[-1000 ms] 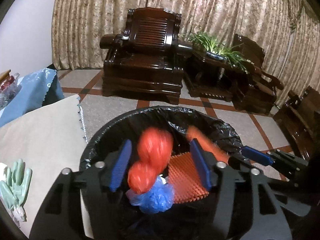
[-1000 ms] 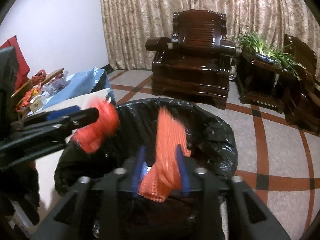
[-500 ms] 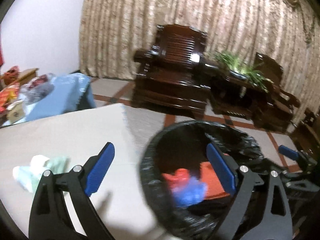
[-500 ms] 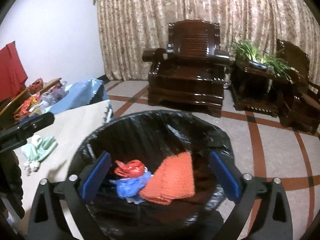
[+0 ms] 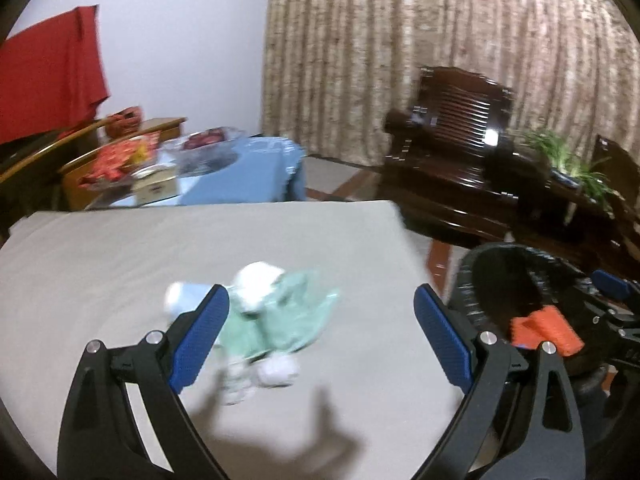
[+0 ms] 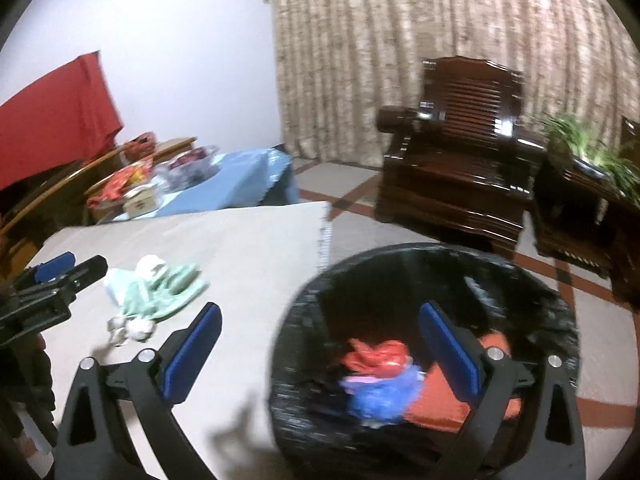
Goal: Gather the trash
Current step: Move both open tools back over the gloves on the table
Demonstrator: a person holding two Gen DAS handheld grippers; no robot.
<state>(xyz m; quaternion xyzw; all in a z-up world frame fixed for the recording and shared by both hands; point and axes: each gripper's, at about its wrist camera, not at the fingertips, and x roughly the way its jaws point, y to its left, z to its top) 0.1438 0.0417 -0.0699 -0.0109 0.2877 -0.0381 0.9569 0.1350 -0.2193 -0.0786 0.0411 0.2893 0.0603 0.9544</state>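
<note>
Left gripper (image 5: 320, 334) spread wide with nothing between its blue pads (image 5: 199, 338), poised over the beige table (image 5: 100, 264) in the lower half of the left wrist view. Just beyond the left-hand pad, at frame centre, a blurred heap of trash lying on the tabletop: a pale green crumpled bag (image 5: 280, 320) with white wads (image 5: 276, 372) along its near edge and a whitish lump at its top. At the right edge of the same view, the black-lined trash bin (image 5: 476, 280) standing beside the table, an orange mesh piece (image 5: 544, 328) visible inside, and the tip of the right gripper (image 5: 612, 284) above its rim. In the right wrist view, right gripper (image 6: 320, 352) likewise released, jaws wide and empty, straddling the table edge and the bin (image 6: 304, 320) in the lower right. Inside the bin, red plastic (image 6: 376, 356), blue plastic (image 6: 380, 396) and the orange mesh (image 6: 440, 400) lying together on the bottom. Green bag (image 6: 164, 292) and white wads (image 6: 132, 326) at left centre of that frame, well apart from the bin, with the left gripper (image 6: 60, 268) reaching in from the left edge just beside them. Farther back, a blue-clothed table (image 6: 224, 188) with clutter at upper left, a dark wooden armchair (image 6: 460, 168) and patterned curtains (image 6: 400, 40) at upper right, a potted plant (image 6: 588, 148) at the far right.
</note>
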